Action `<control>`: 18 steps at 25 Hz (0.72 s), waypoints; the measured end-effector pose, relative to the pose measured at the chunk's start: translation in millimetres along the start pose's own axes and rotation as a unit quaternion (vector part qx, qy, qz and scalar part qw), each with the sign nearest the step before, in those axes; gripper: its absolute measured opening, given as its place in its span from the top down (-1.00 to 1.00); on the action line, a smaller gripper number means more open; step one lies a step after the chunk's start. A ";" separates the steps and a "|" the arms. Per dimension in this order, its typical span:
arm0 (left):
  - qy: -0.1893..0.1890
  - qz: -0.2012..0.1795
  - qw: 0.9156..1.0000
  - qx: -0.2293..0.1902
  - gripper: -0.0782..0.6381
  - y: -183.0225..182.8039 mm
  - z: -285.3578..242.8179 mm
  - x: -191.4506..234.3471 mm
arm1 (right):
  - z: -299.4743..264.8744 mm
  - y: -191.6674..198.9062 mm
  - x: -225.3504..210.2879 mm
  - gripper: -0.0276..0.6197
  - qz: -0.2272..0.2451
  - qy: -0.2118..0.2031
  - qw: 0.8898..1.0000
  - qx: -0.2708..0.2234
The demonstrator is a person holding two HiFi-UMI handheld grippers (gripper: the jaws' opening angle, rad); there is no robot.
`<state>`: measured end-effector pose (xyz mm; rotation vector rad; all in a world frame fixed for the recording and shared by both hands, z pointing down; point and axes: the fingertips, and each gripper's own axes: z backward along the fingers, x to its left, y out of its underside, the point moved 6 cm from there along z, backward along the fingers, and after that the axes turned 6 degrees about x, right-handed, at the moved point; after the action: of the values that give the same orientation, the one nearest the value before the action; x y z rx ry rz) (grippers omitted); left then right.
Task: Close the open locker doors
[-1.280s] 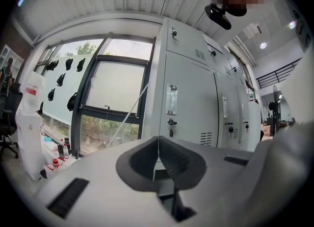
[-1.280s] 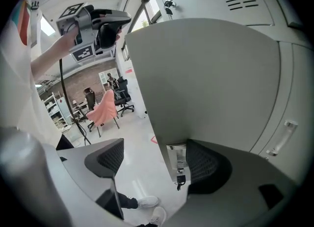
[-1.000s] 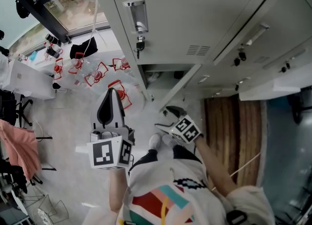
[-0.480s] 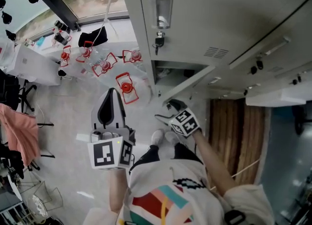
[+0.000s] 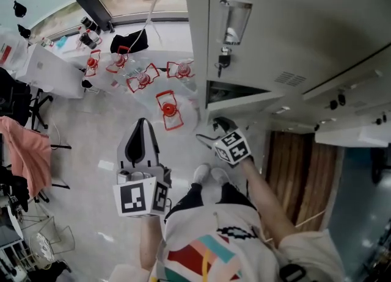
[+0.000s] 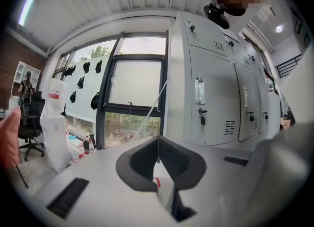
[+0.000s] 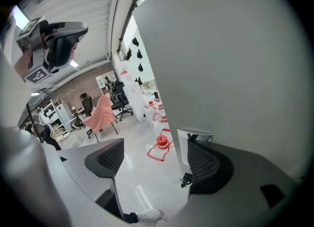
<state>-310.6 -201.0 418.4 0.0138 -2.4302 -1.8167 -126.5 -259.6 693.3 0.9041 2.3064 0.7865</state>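
My right tool (image 5: 212,129), jaws apart and empty, faces the locker door (image 7: 221,64) at the bank's left end. Left tool (image 5: 141,142) is closed, idle. I judge the door light, stiff sheet steel, so I push flat beside the handle (image 7: 194,135).

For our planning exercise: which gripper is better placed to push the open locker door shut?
Right. The right gripper, jaws apart, sits right by the open door. The left gripper, jaws together, hangs farther left, off the lockers.
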 end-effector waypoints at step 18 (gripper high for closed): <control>-0.027 0.006 0.999 0.024 0.76 7.9 -13.7 20.2 | -33.9 -53.1 -47.7 -0.28 -0.019 0.045 0.999 -0.007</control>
<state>-329.0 -213.3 431.4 -0.0458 -2.5051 -1.7764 -140.6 -337.4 693.0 0.8325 2.3866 0.8415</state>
